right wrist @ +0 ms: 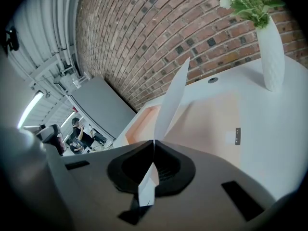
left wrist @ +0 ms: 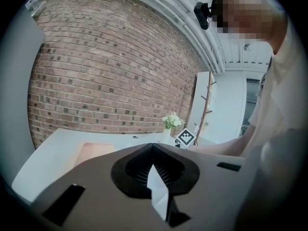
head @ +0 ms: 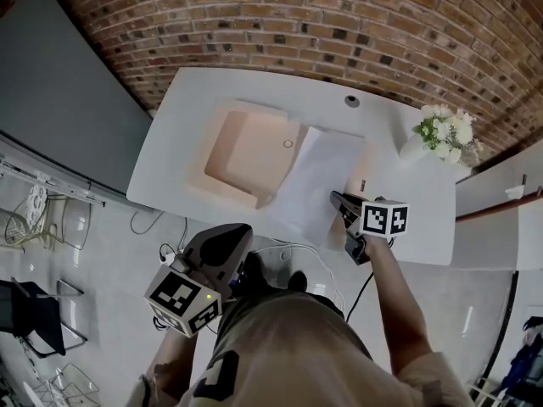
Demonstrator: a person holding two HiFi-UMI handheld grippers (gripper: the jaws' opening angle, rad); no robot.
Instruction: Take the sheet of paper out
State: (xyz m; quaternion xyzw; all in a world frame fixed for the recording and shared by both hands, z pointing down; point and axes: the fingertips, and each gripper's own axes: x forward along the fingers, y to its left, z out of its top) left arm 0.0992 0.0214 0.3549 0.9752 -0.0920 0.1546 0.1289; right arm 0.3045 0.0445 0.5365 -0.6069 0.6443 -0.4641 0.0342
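Right gripper point(head: 338, 198) is clamped tight on the near edge of the sheet of paper point(head: 318, 172). In the right gripper view the jaws point(right wrist: 153, 143) meet on the white sheet point(right wrist: 173, 97), which rises straight out of the tips, bent along its length. From there it runs ahead of the gripper across the white table point(head: 204, 100). Its far part lies against the right side of the open peach cardboard box point(head: 246, 155).

In that same view the box point(right wrist: 144, 121) sits just beyond the paper, ahead and a little left. The white vase of flowers point(right wrist: 272, 52) stands ahead to the right, well apart from the sheet.

The left gripper point(head: 243, 230) hangs off the table's near edge, close to the person's body and touching nothing. Its jaws point(left wrist: 153, 146) are pressed together at the tips. A pale sliver shows in the slit behind them, and I can't tell what it is. From that gripper the box point(left wrist: 94, 153) is ahead and left, and the right gripper's marker cube point(left wrist: 185, 137) ahead and right.
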